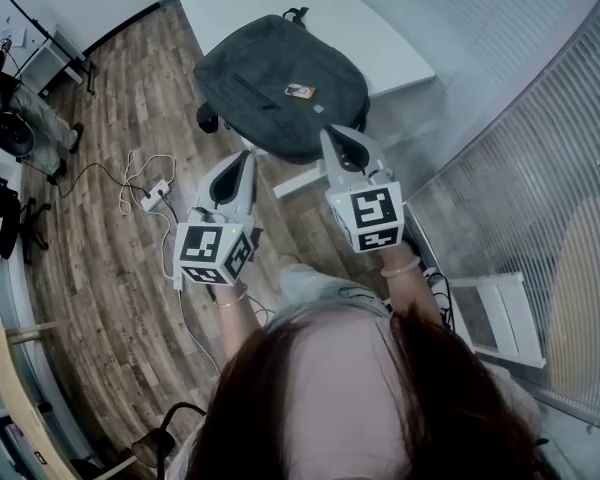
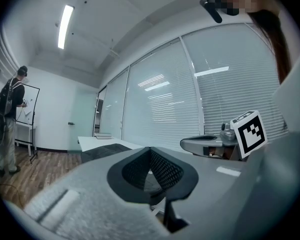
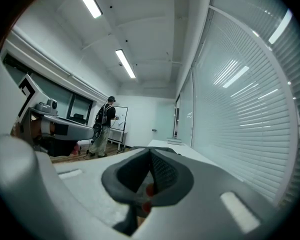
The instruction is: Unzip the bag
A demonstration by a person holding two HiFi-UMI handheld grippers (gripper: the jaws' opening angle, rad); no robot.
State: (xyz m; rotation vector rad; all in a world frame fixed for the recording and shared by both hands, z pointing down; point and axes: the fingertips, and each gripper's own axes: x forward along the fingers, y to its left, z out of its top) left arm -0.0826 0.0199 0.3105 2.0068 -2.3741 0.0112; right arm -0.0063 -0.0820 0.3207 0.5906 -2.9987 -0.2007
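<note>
While the dark grey backpack [image 1: 280, 78] lies flat on the near end of the white table [image 1: 390, 38], seemingly hanging a little over the table's edge toward me, I hold both claws level and just short of it. The left gripper [image 1: 246, 156] is off the backpack's near left side and the right gripper [image 1: 332, 132] is at its near edge, neither touching it. Each has its jaws pressed together with nothing between them. I cannot make out a zip pull in any view, nor whether the main zip is drawn open or closed. Only a seam line and a small tag [image 1: 299, 91] show on the backpack's upper face, so the scene fits a bag yet to be opened as well as one already unzipped. My main worry is the pull itself: small and dark on dark cloth, it is easy to miss with blunt pads, and a pinch that catches fabric instead would drag the whole backpack. Nothing pins the backpack down, so a tug toward me without the other claw bracing it could slide it onto the wood floor [image 1: 100, 268]. With both claws so close together beside the backpack, I could also knock one against the other.
</note>
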